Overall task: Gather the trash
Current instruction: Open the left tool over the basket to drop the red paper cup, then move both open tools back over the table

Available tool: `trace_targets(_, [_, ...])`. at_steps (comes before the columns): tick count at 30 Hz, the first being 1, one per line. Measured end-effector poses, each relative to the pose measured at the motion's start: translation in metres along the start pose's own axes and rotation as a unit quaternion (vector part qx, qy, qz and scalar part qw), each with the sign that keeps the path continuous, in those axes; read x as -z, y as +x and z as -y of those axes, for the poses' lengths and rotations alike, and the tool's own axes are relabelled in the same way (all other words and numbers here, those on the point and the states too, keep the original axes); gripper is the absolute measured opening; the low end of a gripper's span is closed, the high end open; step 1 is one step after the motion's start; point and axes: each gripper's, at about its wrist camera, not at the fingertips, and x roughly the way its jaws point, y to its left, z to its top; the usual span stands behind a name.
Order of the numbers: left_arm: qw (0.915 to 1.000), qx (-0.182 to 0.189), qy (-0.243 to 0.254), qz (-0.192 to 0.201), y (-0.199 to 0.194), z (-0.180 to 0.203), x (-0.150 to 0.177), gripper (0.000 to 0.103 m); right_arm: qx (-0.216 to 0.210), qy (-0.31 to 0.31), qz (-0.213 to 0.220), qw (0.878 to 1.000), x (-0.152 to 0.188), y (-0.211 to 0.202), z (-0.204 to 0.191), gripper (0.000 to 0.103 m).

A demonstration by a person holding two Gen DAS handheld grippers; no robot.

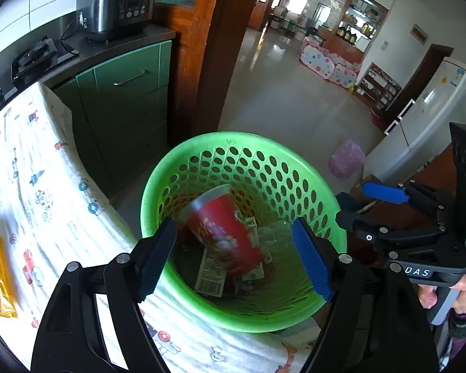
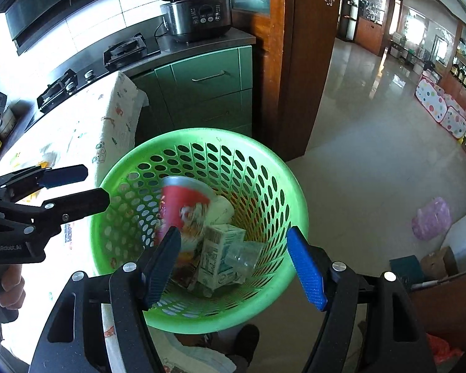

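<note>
Hovering: both tools point(image 1: 234, 255) point(image 2: 233, 264) agape, empty | basket point(image 1: 214, 143) beside clothed table point(image 1: 46, 186) | tiled kitchen

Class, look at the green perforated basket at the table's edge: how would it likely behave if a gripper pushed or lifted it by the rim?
The green basket is probably light: thin plastic, walls full of holes, holding only a red cup, a carton and wrappers. It seems to overhang the table, so a push might tip it off. The rim may flex somewhat when pinched.

cup point(image 1: 225, 228) and carton point(image 2: 222, 255) lie in the basket point(image 1: 298, 161), beside the table point(image 1: 46, 205).
</note>
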Motion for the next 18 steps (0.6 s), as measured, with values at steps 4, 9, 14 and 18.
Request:
trace_targets(4, [0.9999,-0.012,0.006,0.005,-0.011,0.000,0.006,0.078,-0.003,-0.001,0.003,1.000,0.000,-0.004,-0.003,0.068])
trace_targets(9, [0.9991,-0.039,0.009,0.015,-0.030,-0.008,0.014,0.082,-0.007,-0.007,0.008,1.000,0.001,-0.012,-0.012,0.069])
trace_targets(14, [0.9970,-0.071,0.007,0.031,-0.061,-0.022,0.029,0.083,-0.017,-0.018,0.018,1.000,0.000,-0.021,-0.029,0.073])
trace_targets(18, [0.9930,-0.109,-0.002,0.045,-0.089,-0.044,0.043,0.086,-0.031,-0.031,0.020,0.999,-0.002,-0.024,-0.049,0.074])
